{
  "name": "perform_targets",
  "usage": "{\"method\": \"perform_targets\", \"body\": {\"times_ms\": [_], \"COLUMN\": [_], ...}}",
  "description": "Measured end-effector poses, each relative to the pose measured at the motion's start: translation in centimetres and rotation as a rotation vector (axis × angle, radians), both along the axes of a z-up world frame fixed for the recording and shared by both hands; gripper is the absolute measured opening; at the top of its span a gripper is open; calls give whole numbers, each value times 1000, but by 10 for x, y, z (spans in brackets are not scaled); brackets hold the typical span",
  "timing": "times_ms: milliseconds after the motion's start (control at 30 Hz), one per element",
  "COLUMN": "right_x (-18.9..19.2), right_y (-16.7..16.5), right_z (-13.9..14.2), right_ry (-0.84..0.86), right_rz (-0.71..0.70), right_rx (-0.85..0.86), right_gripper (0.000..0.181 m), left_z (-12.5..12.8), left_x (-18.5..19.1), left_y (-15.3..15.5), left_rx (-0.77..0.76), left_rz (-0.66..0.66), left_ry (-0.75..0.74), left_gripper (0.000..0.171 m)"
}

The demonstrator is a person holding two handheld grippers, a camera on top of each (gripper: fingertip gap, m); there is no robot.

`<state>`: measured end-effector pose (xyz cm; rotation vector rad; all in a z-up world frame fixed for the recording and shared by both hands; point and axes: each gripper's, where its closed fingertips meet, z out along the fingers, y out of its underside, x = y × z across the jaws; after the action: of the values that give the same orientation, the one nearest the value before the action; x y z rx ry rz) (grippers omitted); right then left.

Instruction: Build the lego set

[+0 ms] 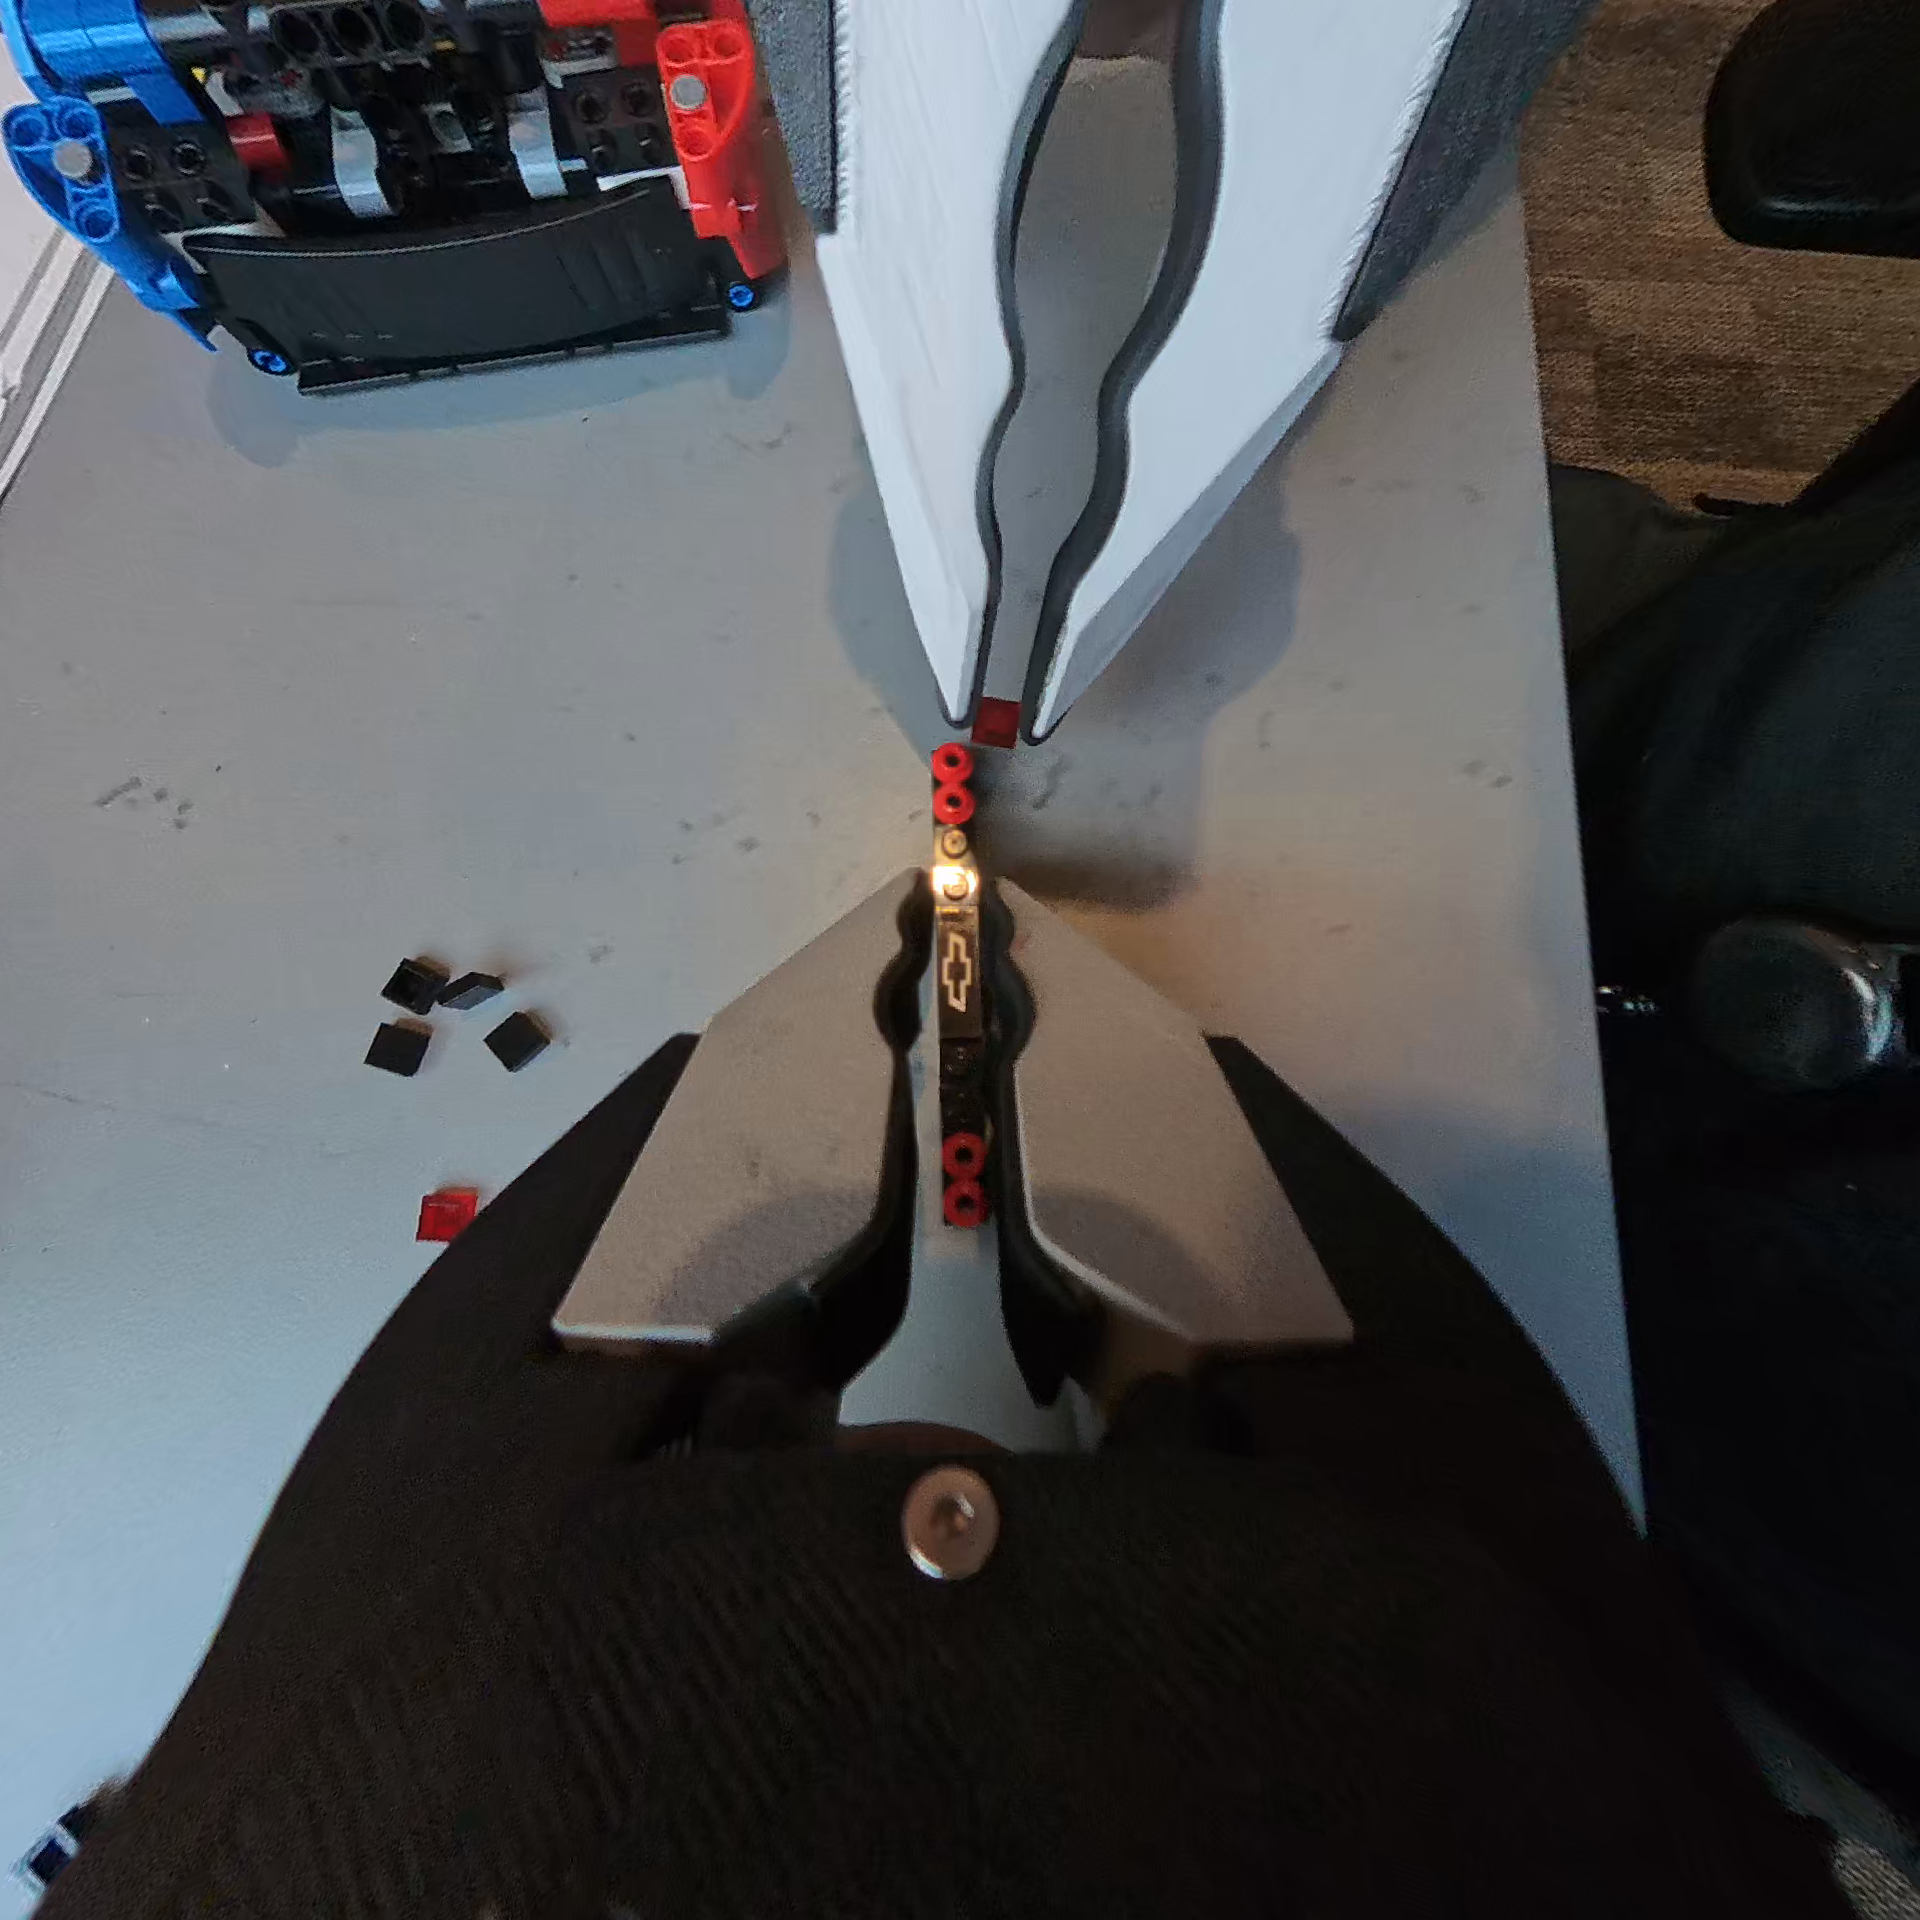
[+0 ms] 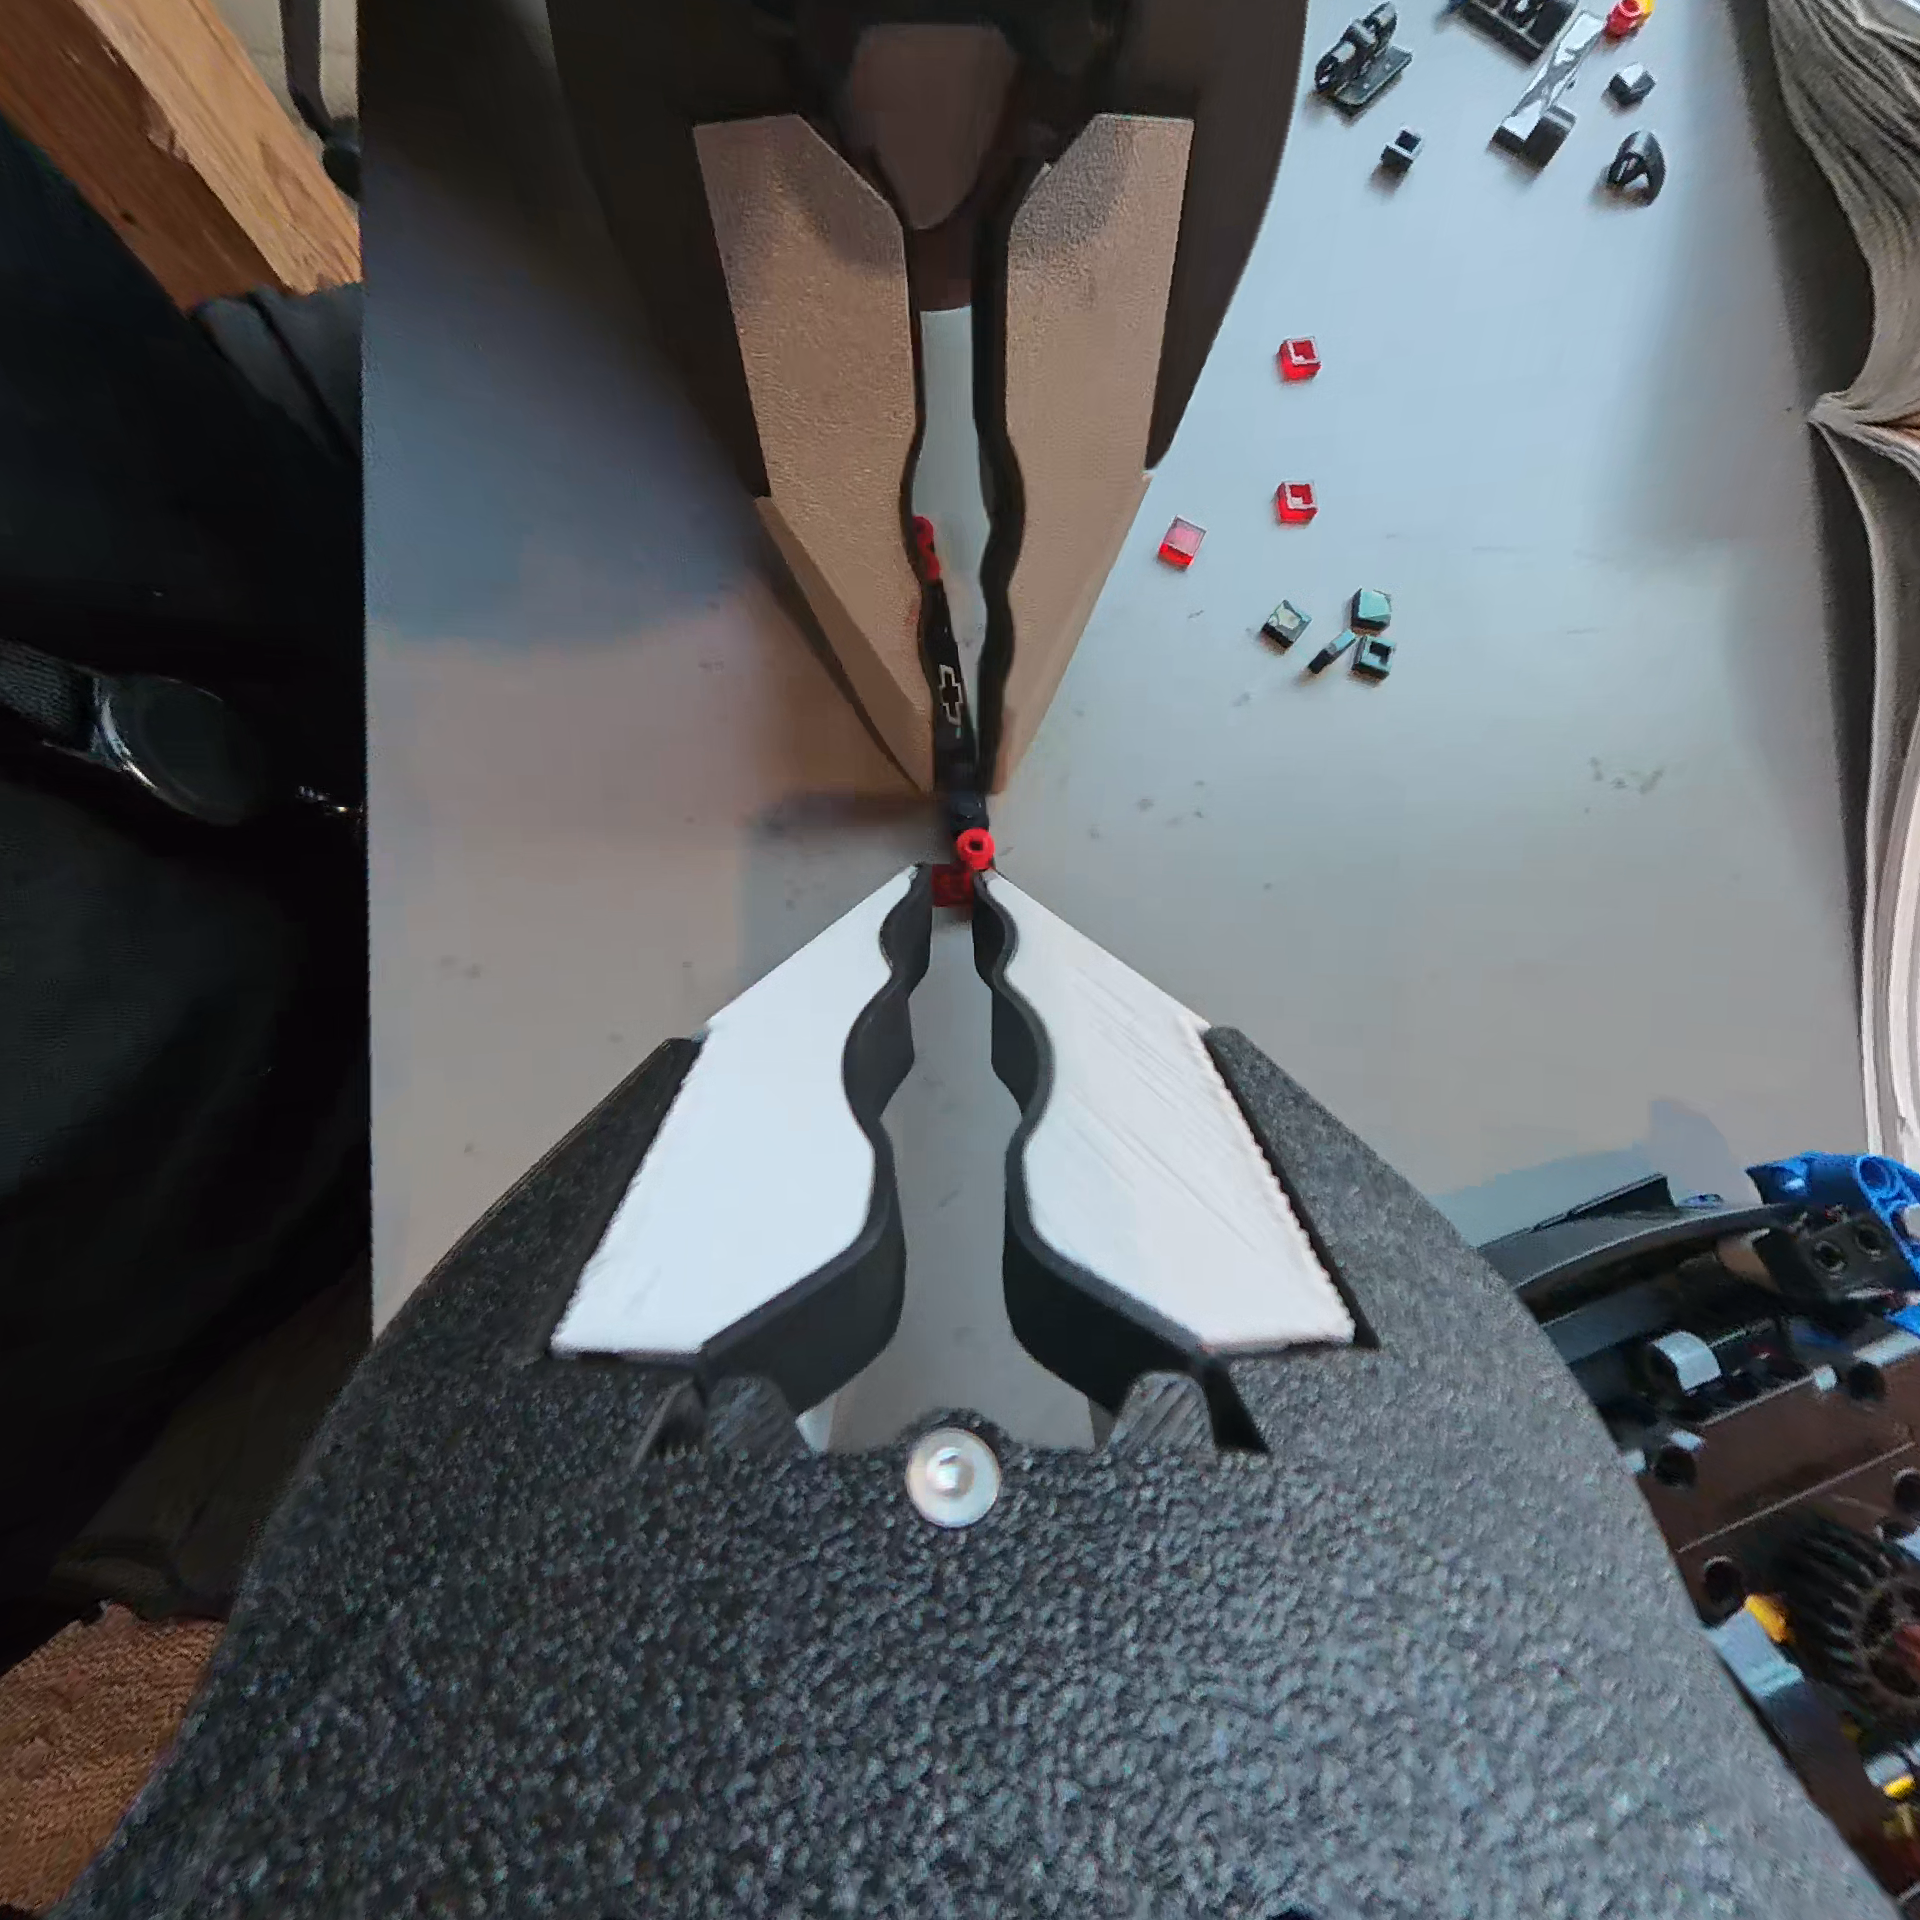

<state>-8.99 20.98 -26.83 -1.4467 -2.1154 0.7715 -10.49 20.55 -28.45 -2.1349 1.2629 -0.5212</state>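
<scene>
A: Where is the piece being built?

B: In the left wrist view the left gripper [image 1: 956,883] is clamped on a long black plate [image 1: 958,1023] at centre frame. The plate carries a tile with an outlined emblem and pairs of red round studs [image 1: 952,784] at both ends; its far end sticks out past the fingertips.

A: And the other gripper?

B: The right gripper [image 1: 1000,717] comes down from the top of that frame, its white fingers pinched on a small red tile [image 1: 998,720] held just beyond the plate's far end. In its own view, the right gripper [image 2: 952,883] sits at centre with the red tile [image 2: 950,884] between its tips, next to the nearest red stud; I cannot tell if they touch.

A: Any containers?

B: None visible. Loose parts lie straight on the grey worktop [image 1: 520,675].

A: What differs between the views?

B: The left view shows four small black tiles [image 1: 457,1013] at lower left, one red tile beside them [image 1: 447,1214], and the blue, red and black car model [image 1: 416,177] at upper left. The right view shows that model [image 2: 1714,1403] at lower right, three red tiles [image 2: 1296,358], and more black parts [image 2: 1538,94] at upper right, beside an open booklet [image 2: 1870,436] on the right edge.
</scene>
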Motion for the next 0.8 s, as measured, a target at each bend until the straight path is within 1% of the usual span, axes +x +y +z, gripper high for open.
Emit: {"method": "perform_targets", "body": {"times_ms": [167, 567, 800], "right_x": [-1, -2, -2], "right_y": [5, 4, 4], "right_z": [-4, -9, -10], "right_ry": [-27, -80, -119], "right_rz": [12, 35, 57], "right_rx": [51, 50, 77], "right_gripper": [6, 6, 6], "left_z": [0, 0, 0], "left_x": [2, 2, 2], "left_y": [0, 0, 0], "left_rx": [-6, 7, 4], "left_rz": [-14, -23, -30], "left_ry": [-35, -52, -53], "left_gripper": [5, 5, 4]}}
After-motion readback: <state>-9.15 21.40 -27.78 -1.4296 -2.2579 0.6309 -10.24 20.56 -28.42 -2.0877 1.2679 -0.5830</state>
